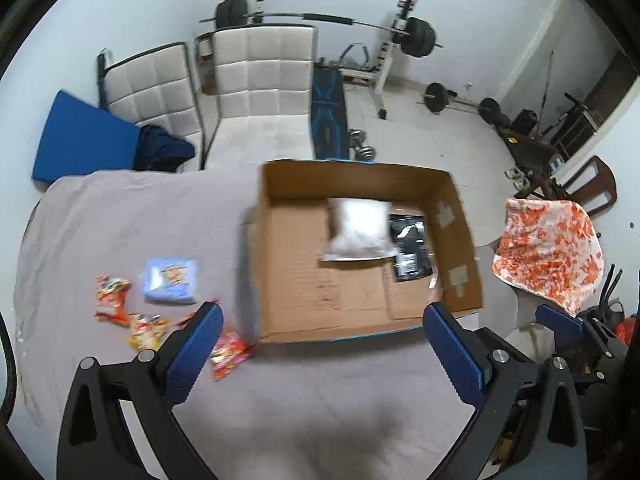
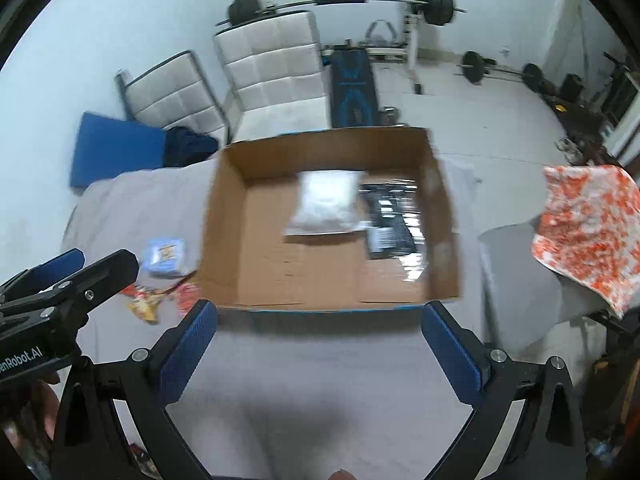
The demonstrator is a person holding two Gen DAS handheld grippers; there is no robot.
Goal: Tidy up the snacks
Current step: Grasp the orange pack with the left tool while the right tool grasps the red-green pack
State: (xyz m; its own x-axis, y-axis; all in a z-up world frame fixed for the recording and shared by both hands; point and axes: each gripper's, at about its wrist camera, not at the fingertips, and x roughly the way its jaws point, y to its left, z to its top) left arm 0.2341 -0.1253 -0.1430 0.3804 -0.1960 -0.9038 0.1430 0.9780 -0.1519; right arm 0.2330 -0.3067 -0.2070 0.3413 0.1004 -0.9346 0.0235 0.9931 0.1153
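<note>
An open cardboard box (image 1: 280, 264) (image 2: 224, 248) stands on the grey-covered table. Inside it lie a white packet (image 1: 358, 234) (image 2: 326, 208) and a black packet (image 1: 412, 248) (image 2: 390, 220). Left of the box a light blue packet (image 1: 170, 280) (image 2: 166, 258) rests on the cloth. Several orange and red snack packets (image 1: 112, 294) (image 2: 148, 304) are scattered near it, one (image 1: 228, 354) by my left finger. My left gripper (image 1: 324, 320) hovers open before the box's near wall, empty. My right gripper (image 2: 320, 318) is open and empty too, at the box's near edge.
The left tool (image 2: 60, 288) shows at the left of the right wrist view. Two white padded chairs (image 1: 256, 92) and a blue mat (image 1: 80, 136) stand behind the table. A chair with an orange-patterned cloth (image 1: 548, 248) is to the right. Barbells (image 1: 416, 36) line the far wall.
</note>
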